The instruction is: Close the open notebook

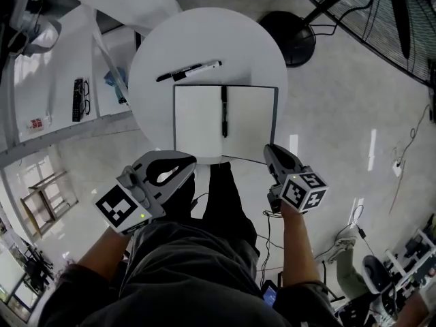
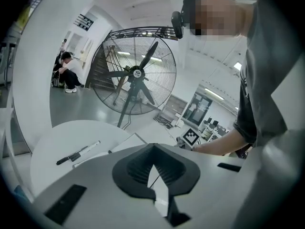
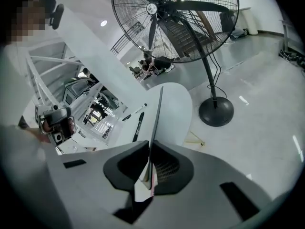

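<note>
An open notebook (image 1: pixel 197 125) with white pages lies on the round white table (image 1: pixel 204 39), and a black pen (image 1: pixel 223 111) rests along its spine. My right gripper (image 1: pixel 269 148) is at the near right corner, shut on the right cover. In the right gripper view that cover (image 3: pixel 157 113) stands edge-on, raised off the table and pinched between the pads of the right gripper (image 3: pixel 148 147). My left gripper (image 1: pixel 189 161) hovers by the near left corner, its tips together and nothing held. In its own view the left gripper (image 2: pixel 153 146) faces the notebook (image 2: pixel 128 141).
A black-and-white marker (image 1: pixel 189 71) lies on the table beyond the notebook. A large pedestal fan (image 1: pixel 381 12) with a round black base (image 1: pixel 289 38) stands behind the table at the right. A white shelf with glasses (image 1: pixel 80 99) is to the left. Cables trail on the floor.
</note>
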`<action>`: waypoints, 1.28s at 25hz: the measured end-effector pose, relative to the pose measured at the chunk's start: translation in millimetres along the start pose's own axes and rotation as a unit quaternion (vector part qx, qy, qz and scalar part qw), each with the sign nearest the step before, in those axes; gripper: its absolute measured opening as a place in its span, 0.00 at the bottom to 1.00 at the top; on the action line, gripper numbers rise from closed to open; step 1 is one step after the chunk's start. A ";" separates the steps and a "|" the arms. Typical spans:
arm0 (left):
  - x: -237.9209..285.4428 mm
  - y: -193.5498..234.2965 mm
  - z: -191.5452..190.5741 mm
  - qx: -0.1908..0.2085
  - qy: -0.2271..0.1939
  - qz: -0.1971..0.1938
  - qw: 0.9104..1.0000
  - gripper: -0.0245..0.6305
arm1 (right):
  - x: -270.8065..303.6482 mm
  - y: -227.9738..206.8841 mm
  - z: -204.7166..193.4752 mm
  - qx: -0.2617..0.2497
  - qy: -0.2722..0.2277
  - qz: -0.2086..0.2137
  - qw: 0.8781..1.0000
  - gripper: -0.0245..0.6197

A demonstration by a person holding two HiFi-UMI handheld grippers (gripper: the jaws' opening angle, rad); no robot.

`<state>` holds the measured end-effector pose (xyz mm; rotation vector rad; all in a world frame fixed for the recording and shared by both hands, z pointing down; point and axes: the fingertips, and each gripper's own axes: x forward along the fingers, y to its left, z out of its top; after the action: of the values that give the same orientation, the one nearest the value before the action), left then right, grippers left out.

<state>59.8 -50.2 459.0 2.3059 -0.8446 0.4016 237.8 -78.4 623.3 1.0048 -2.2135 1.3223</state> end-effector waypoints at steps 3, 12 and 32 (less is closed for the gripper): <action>-10.6 0.3 2.5 0.004 -0.010 -0.004 1.000 0.06 | -4.6 16.7 6.3 -0.007 -0.007 -0.002 1.000 0.10; -46.0 11.7 6.3 0.008 -0.034 -0.002 0.999 0.06 | -5.2 62.3 20.9 -0.032 -0.025 0.000 0.999 0.09; -128.7 53.5 -25.1 -0.015 -0.084 0.044 0.995 0.06 | 51.0 168.7 5.1 -0.135 0.009 0.037 0.990 0.09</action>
<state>-73.3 -5.0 441.5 2.3046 -1.0302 0.2325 79.5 -51.1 550.7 0.8141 -2.3570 1.0190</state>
